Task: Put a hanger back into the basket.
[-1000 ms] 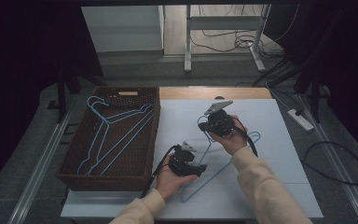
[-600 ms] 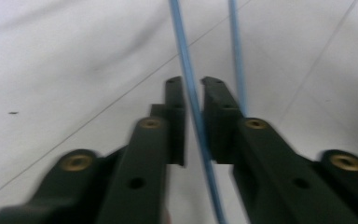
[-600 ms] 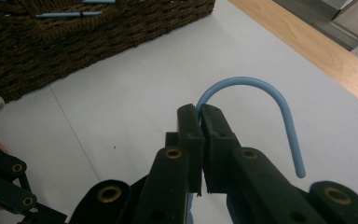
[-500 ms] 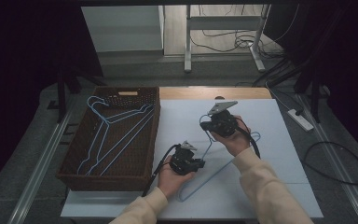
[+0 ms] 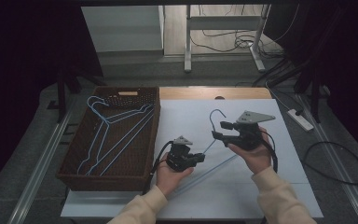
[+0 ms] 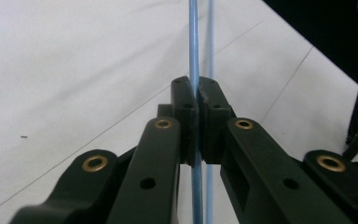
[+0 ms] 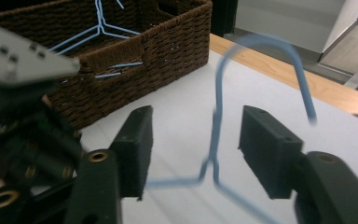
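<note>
the blue wire hanger (image 5: 213, 140) lies toward the middle of the white worktop (image 5: 284, 186), its hook (image 7: 261, 60) raised and pointing toward the far edge. in my left gripper view the jaws are pressed together on one thin blue wire of it, with a second blue line running just beside. my left gripper (image 5: 196, 159) sits near the worktop's middle, closer to the near edge. my right gripper (image 5: 217, 129) hovers at the hanger's neck; in its own view the jaws stand wide apart with the neck between them, touching neither. along the worktop's left edge stands a brown wicker basket (image 5: 70, 173) holding more blue hangers (image 5: 109, 133).
</note>
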Available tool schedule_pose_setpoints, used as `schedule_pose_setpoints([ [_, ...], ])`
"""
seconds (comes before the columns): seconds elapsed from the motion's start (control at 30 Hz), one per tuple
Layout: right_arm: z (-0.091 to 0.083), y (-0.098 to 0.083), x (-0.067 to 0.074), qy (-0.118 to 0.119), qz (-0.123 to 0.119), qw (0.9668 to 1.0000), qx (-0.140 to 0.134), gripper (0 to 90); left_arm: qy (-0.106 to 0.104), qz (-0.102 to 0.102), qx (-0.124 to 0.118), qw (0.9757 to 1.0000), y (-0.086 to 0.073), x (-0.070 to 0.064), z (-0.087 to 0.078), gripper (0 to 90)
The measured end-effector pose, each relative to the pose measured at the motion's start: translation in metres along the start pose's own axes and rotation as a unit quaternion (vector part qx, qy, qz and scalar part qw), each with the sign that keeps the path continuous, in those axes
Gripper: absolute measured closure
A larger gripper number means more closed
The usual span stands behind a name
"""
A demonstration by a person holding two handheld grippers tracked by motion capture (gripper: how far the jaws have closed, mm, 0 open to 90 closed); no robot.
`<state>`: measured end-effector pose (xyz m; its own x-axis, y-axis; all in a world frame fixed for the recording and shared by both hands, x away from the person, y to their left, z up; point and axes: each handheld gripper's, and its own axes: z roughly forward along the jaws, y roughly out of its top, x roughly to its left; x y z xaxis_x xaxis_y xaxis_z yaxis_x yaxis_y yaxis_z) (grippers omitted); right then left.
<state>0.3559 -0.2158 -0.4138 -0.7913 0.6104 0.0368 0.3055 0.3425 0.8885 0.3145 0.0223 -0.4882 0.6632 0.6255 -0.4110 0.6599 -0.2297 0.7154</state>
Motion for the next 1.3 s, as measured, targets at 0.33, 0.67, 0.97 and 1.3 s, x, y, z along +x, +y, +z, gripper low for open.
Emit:
schedule_pose_setpoints([
  [0.33,-0.042,-0.043,0.000,-0.006,0.031,0.9994,-0.014,35.8,-0.017,-0.002,-0.031,0.9994,0.011,-0.006,-0.022,86.4],
  [0.67,-0.053,-0.067,-0.003,-0.006,0.036,0.9992,-0.013,30.6,-0.030,-0.001,-0.059,0.9978,0.022,-0.012,-0.044,86.3],
  [0.97,-0.057,-0.080,-0.007,-0.016,0.042,0.9990,-0.008,27.0,-0.041,0.015,-0.096,0.9945,0.036,-0.019,-0.077,86.3],
  [1.3,-0.054,-0.089,-0.011,-0.020,0.046,0.9987,0.011,26.8,-0.040,0.027,-0.138,0.9892,0.043,-0.006,-0.131,86.3],
])
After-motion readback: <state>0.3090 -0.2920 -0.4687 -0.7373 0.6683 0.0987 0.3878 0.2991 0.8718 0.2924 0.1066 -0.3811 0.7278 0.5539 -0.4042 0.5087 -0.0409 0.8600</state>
